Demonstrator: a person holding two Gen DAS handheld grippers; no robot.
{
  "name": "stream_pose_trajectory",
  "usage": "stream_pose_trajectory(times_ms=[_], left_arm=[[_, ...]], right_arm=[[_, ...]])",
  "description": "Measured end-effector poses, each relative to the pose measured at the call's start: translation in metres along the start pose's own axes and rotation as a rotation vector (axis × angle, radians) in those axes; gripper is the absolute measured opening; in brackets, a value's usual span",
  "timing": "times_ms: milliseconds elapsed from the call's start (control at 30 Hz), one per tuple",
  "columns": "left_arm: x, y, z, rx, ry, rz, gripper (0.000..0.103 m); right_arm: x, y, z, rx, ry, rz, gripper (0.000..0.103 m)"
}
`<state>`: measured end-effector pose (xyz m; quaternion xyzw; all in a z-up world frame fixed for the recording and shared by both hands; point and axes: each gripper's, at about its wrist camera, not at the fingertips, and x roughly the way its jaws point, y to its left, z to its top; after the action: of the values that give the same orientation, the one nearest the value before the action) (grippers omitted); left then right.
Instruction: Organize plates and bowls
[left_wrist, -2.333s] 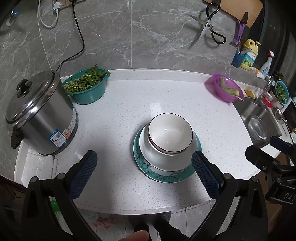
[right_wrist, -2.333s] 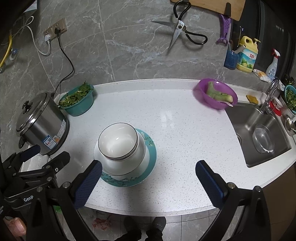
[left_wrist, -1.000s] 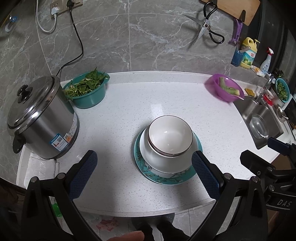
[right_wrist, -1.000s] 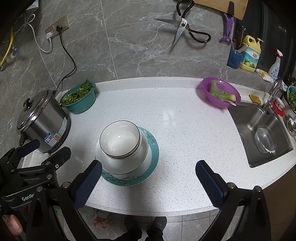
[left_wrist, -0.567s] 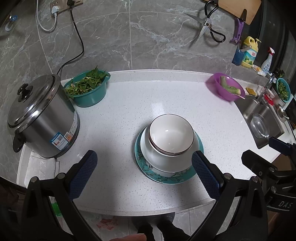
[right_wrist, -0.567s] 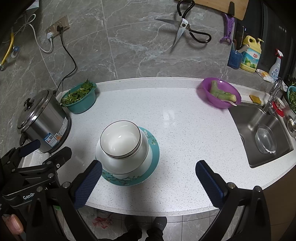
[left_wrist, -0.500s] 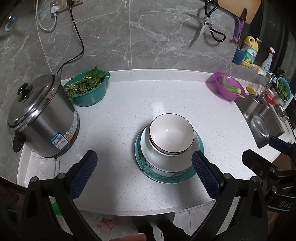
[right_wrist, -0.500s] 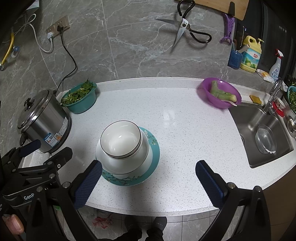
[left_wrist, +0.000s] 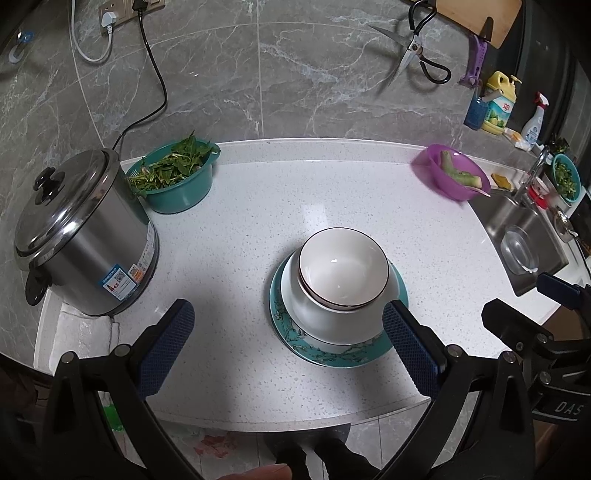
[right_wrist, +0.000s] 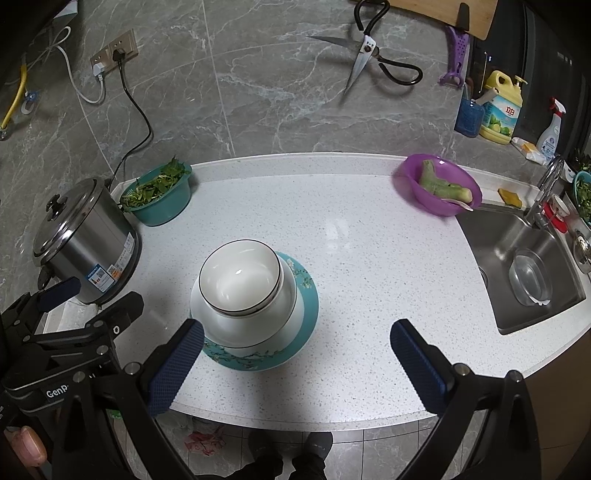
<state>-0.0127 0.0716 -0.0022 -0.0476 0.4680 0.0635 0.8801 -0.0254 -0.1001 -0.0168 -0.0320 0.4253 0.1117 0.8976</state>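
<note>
Stacked white bowls with a dark rim (left_wrist: 341, 275) (right_wrist: 240, 282) sit on a teal flowered plate (left_wrist: 332, 356) (right_wrist: 306, 314) in the middle of the white counter (left_wrist: 258, 221). My left gripper (left_wrist: 288, 343) is open and empty, held back near the counter's front edge with the stack ahead and right of centre. My right gripper (right_wrist: 295, 358) is open and empty, with the stack ahead to its left. Each gripper shows at the edge of the other's view.
A steel rice cooker (left_wrist: 74, 236) stands at the left, beside a teal basin of greens (left_wrist: 173, 175). A purple bowl (left_wrist: 452, 173) sits at the back right by the sink (right_wrist: 524, 266). Scissors (right_wrist: 369, 55) hang on the wall.
Both views have shifted only slightly. The stack has not moved, and both grippers stay open.
</note>
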Motion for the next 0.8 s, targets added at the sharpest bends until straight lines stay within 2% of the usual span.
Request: stream_pose_trajectory(times_ms=[800], left_arm=[[0.0014, -0.0026, 0.0032, -0.005, -0.012, 0.016, 0.103]], right_arm=[[0.0026, 0.0005, 0.0019, -0.002, 0.002, 0.002, 0.103]])
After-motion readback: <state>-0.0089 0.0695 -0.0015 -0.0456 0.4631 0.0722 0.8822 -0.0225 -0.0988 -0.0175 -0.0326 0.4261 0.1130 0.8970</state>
